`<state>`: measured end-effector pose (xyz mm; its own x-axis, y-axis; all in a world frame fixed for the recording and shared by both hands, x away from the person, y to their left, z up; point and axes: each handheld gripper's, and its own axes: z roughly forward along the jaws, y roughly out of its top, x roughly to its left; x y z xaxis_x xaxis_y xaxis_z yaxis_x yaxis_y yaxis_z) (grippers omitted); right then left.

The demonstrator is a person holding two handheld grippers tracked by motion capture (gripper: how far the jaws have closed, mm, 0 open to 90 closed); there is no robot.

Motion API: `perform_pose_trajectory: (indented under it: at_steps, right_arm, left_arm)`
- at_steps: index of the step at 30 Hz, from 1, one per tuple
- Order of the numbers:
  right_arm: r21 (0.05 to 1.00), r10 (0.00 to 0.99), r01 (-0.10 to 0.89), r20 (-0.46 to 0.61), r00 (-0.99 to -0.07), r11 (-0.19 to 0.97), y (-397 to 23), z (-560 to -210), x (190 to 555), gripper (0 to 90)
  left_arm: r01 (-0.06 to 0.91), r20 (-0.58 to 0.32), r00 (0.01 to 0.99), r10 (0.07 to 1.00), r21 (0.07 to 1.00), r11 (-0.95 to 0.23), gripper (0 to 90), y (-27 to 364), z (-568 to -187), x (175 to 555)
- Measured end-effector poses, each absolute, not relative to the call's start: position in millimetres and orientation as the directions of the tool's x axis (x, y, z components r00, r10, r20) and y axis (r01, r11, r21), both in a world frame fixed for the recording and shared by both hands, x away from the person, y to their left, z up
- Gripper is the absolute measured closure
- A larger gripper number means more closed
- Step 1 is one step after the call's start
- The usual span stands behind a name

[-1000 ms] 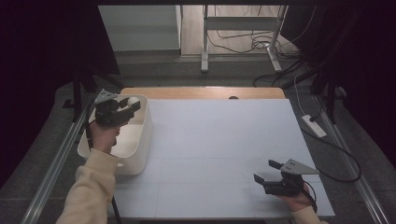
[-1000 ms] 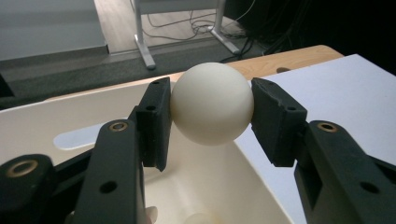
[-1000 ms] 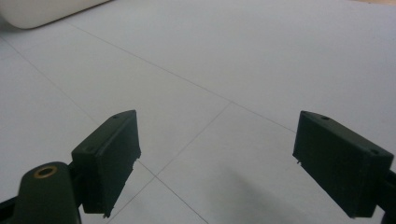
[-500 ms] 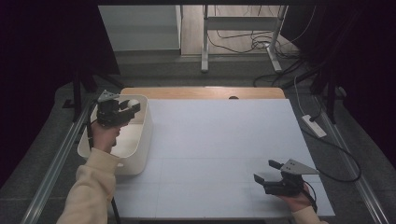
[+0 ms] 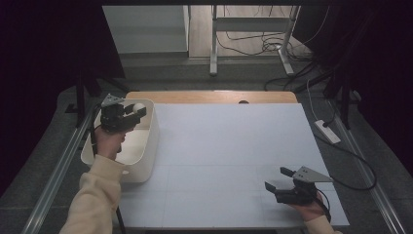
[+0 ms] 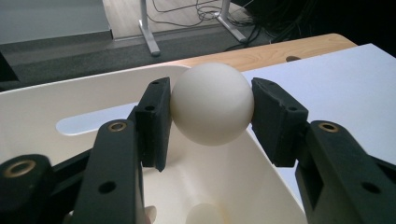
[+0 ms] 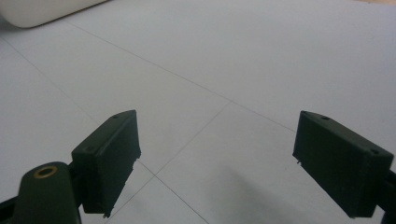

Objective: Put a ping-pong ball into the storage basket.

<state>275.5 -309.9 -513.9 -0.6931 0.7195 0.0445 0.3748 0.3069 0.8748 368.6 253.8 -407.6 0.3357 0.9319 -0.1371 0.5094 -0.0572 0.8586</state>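
- Right tongs (image 5: 278, 181): held low over the near right part of the desk (image 5: 234, 146) by a hand entering from the bottom edge; the jaws are pointed towards the left of the desk and spread wide, with nothing between them. In the right gripper view the jaws are seen apart above the bare white sheet.
- Left forearm: clad in a cream sleeve (image 5: 92, 200), raised from the near left corner and angled up and forward, the hand (image 5: 108, 142) being wrapped round the gripper body above the tub.
- White tub (image 5: 146, 146): stood on the left part of the desk, its rounded rim open upward. A second pale ball (image 6: 205, 215) is partly seen at the bottom of the tub in the left gripper view.
- Left tongs (image 5: 136, 110): carried above the far end of the tub, pointed roughly level towards the right and far side; the jaws are pinched on a cream ball (image 6: 212, 103).
- Cream ball: gripped at both sides by the black pads, held clear above the tub's interior near its far rim.
- Wooden strip (image 5: 209, 96): exposed along the far edge of the desk, beyond the white sheet.
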Motion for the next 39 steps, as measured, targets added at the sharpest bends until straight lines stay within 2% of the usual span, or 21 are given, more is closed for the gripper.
perform_pose_trajectory:
  at_steps: [2, 4, 5, 6, 9, 17, 21, 39]
  right_arm:
    - [0.875, 0.719, 0.374, 0.044, -0.693, 0.307, -310, -514, 275, 14.4]
    - [0.875, 0.719, 0.374, 0.044, -0.694, 0.307, -310, -514, 275, 14.4]
    - [0.875, 0.719, 0.374, 0.043, -0.694, 0.308, -310, -514, 275, 14.4]
    - [0.875, 0.719, 0.374, 0.044, -0.693, 0.308, -310, -514, 275, 14.4]
    - [0.875, 0.719, 0.374, 0.044, -0.693, 0.308, -310, -514, 275, 14.4]
    - [0.875, 0.72, 0.374, 0.043, -0.693, 0.308, -310, -514, 275, 14.4]
    - [0.875, 0.72, 0.372, 0.041, -0.692, 0.308, -310, -513, 274, 14.4]
    - [0.875, 0.723, 0.371, 0.037, -0.69, 0.31, -311, -513, 273, 14.4]
  left_arm:
    - [0.507, -0.136, 0.331, 0.934, 0.86, -0.054, 47.9, 254, -407, 368]
    - [0.506, -0.13, 0.312, 0.941, 0.861, -0.048, 29.7, 253, -406, 368]
    - [0.507, -0.137, 0.309, 0.941, 0.861, -0.041, 29.7, 253, -406, 368]
    - [0.5, -0.156, 0.321, 0.934, 0.865, -0.028, 24.2, 253, -404, 367]
    - [0.49, -0.158, 0.344, 0.925, 0.871, -0.034, 20.5, 251, -403, 364]
    - [0.462, -0.175, 0.447, 0.877, 0.885, -0.059, 16.4, 241, -394, 353]
    - [0.436, -0.154, 0.489, 0.858, 0.895, -0.088, 15.3, 231, -389, 344]
    - [0.383, -0.133, 0.638, 0.758, 0.909, -0.163, 14.9, 193, -386, 318]
